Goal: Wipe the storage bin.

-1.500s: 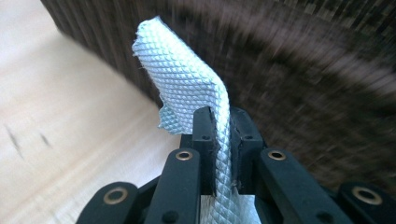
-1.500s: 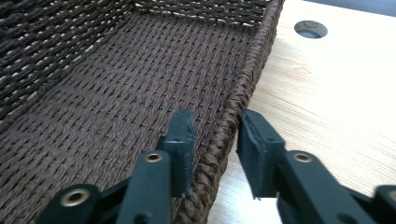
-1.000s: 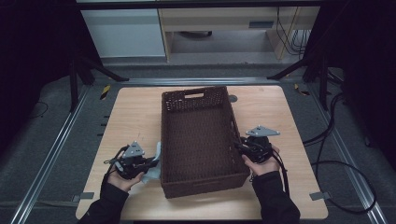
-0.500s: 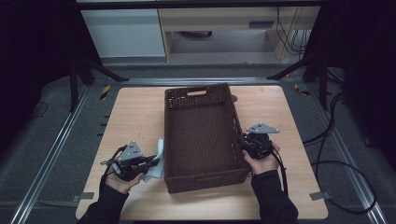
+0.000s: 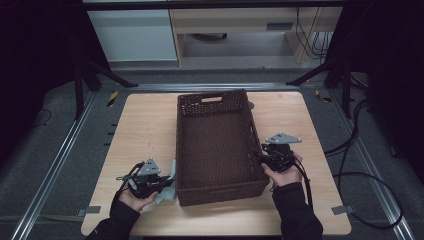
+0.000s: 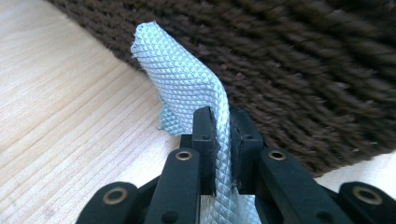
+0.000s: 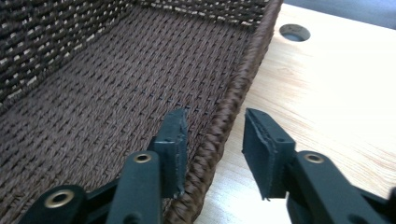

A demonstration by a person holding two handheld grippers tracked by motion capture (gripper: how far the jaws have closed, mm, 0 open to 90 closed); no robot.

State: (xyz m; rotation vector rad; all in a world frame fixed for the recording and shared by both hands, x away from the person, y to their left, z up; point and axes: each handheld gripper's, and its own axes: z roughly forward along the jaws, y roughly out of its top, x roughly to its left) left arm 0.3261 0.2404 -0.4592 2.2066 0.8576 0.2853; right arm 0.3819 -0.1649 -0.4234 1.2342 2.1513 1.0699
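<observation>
While the left gripper (image 6: 222,135) pinches a pale blue cloth (image 6: 187,84) against the wicker basket's (image 5: 215,145) left wall, low over the tabletop (image 5: 140,125), the right gripper (image 7: 212,149) straddles the basket's right rim, its fingers having just opened, clear of the weave. The cloth looks limp and light; the stiff rim seems the best hold.

Brown woven basket (image 5: 215,145) sits lengthwise on the wooden table (image 5: 140,125), handle slot at the far end. Left gripper (image 5: 162,184) lies at the basket's near left corner, a pale cloth (image 5: 171,172) between it and the basket wall. Right gripper (image 5: 261,156) sits at the right rim, its jaws having just been opening. Cables (image 5: 360,175) trail over the floor at right.
</observation>
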